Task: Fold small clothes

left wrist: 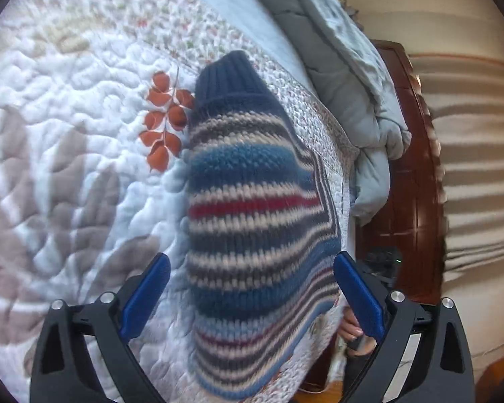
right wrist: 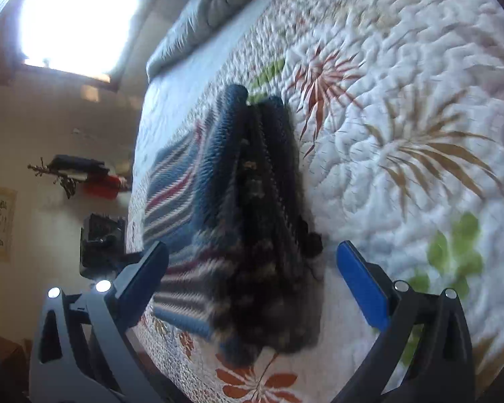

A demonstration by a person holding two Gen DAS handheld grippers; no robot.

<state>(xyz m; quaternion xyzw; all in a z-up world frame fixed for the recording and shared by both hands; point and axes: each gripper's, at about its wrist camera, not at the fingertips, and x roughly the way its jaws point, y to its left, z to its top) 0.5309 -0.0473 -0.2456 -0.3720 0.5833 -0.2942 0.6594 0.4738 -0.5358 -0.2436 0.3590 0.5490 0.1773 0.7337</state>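
A small knitted sweater [left wrist: 252, 221] with blue, white, grey and red stripes and a dark blue ribbed collar lies on the quilted bedspread [left wrist: 67, 117], partly folded lengthwise. My left gripper [left wrist: 250, 288] is open just above it, its blue pads [left wrist: 148, 295] on either side of its lower part. In the right wrist view the same sweater [right wrist: 238, 221] lies bunched, its dark folded edge on the right. My right gripper [right wrist: 252, 275] is open over its near end and holds nothing.
A grey-blue duvet [left wrist: 346, 77] is heaped at the head of the bed by a dark wooden headboard [left wrist: 410, 181]. The bed edge runs close to the sweater [right wrist: 134, 221]. A bright window [right wrist: 77, 16] and a wall shelf [right wrist: 80, 171] lie beyond.
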